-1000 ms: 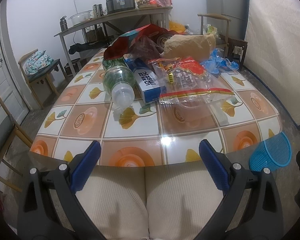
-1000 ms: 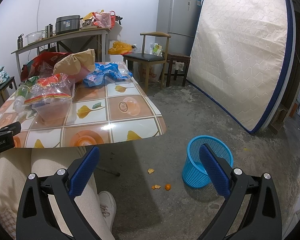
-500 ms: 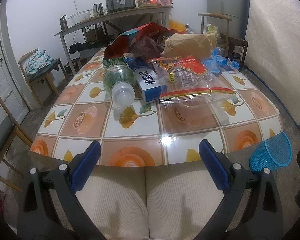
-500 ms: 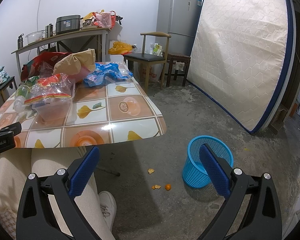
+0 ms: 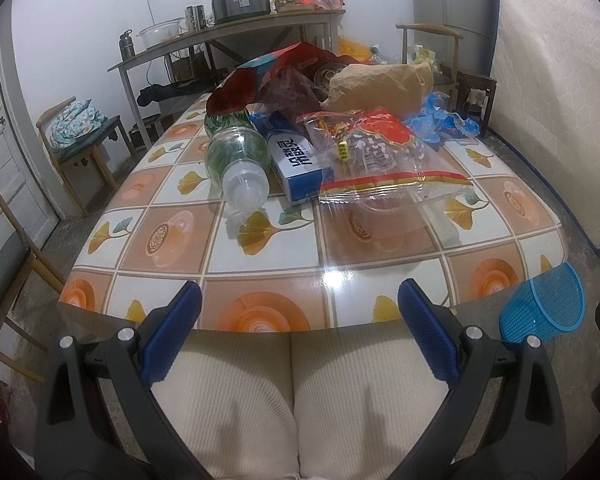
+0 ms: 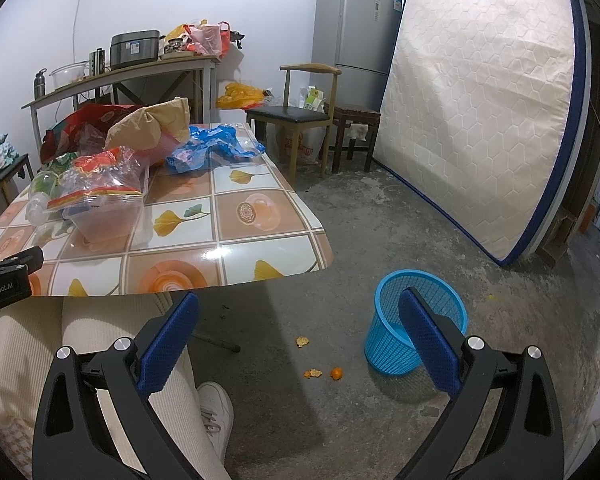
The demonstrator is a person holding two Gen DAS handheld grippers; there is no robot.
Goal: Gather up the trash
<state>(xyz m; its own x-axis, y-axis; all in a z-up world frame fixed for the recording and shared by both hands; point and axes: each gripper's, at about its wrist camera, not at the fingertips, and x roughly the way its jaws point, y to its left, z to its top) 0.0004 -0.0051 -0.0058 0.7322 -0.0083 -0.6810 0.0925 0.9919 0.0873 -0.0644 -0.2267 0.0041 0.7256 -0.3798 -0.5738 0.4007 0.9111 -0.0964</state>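
Observation:
Trash lies piled on the tiled table (image 5: 180,240): a clear plastic bottle (image 5: 240,168) on its side, a blue and white carton (image 5: 296,160), a clear red-printed bag (image 5: 384,160), a brown paper bag (image 5: 380,88), a red bag (image 5: 276,68) and blue wrappers (image 6: 212,148). A blue mesh bin (image 6: 412,324) stands on the floor right of the table. My left gripper (image 5: 300,336) is open and empty, held over my lap before the table's near edge. My right gripper (image 6: 300,340) is open and empty, above the floor beside the bin.
Orange peel bits (image 6: 312,372) lie on the concrete floor near the bin. A mattress (image 6: 480,120) leans on the right wall beside a fridge (image 6: 352,40). Chairs (image 6: 296,112) and a cluttered side table (image 5: 228,36) stand behind the table; more chairs (image 5: 80,136) stand left.

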